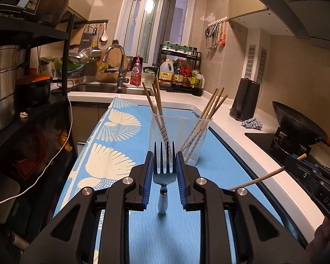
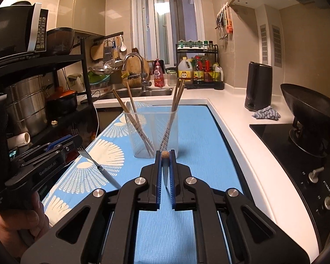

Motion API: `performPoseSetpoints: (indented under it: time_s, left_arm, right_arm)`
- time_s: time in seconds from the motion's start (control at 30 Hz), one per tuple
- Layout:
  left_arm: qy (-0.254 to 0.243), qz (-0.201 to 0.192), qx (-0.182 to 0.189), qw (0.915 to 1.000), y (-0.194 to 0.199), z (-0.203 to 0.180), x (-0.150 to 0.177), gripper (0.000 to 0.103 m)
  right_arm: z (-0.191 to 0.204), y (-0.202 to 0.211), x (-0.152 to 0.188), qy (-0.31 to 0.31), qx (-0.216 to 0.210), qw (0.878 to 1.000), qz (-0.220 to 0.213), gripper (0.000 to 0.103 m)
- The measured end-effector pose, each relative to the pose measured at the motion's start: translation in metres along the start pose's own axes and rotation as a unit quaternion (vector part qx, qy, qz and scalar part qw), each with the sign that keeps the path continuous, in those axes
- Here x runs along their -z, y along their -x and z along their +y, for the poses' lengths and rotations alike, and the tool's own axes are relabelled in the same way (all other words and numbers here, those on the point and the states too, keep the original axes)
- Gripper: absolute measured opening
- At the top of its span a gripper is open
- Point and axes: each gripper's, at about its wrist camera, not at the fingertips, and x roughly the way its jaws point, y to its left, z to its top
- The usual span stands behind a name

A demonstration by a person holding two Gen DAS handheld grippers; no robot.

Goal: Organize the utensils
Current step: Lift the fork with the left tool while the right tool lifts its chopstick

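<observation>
A metal fork [image 1: 164, 172] stands tines-forward between the blue pads of my left gripper [image 1: 164, 156], which is shut on its head; the handle hangs down underneath. From the right wrist view, the left gripper [image 2: 76, 139] is at the left with the fork's handle [image 2: 103, 171] slanting down from it. My right gripper [image 2: 165, 154] is shut on a wooden chopstick [image 2: 164, 154], seen end-on. In the left wrist view the right gripper [image 1: 297, 160] holds that chopstick [image 1: 259, 179] at the right. Just ahead of both stands a clear divided container [image 1: 180, 132] [image 2: 151, 132] with several chopsticks leaning in it.
A blue patterned mat [image 2: 198, 136] covers the worktop. To the right are a black kettle [image 2: 258, 88], a grey cloth [image 2: 266, 112] and a wok [image 2: 308, 103] on the stove. The sink [image 2: 143, 92] and a condiment rack [image 2: 198, 70] lie behind. A shelf with pots [image 1: 4, 83] is at the left.
</observation>
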Motion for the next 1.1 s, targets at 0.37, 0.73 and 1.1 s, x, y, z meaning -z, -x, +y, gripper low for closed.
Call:
performPoseSetpoints:
  time_s: [0.37, 0.73, 1.1]
  left_arm:
    - [0.002, 0.05, 0.017, 0.9986, -0.021, 0.006, -0.028, 0.006]
    - [0.011, 0.078, 0.02, 0.9967, -0.035, 0.023, -0.007, 0.0]
    - [0.074, 0.154, -0.017, 0.9852, -0.078, 0.058, 0.054, 0.003]
  right_arm:
    - [0.003, -0.009, -0.031, 0.013, -0.004, 1.0, -0.006, 0.006]
    - [0.001, -0.016, -0.026, 0.01, -0.009, 1.0, 0.008, 0.006]
    - [0.001, -0.011, -0.016, 0.013, -0.012, 1.0, -0.002, 0.007]
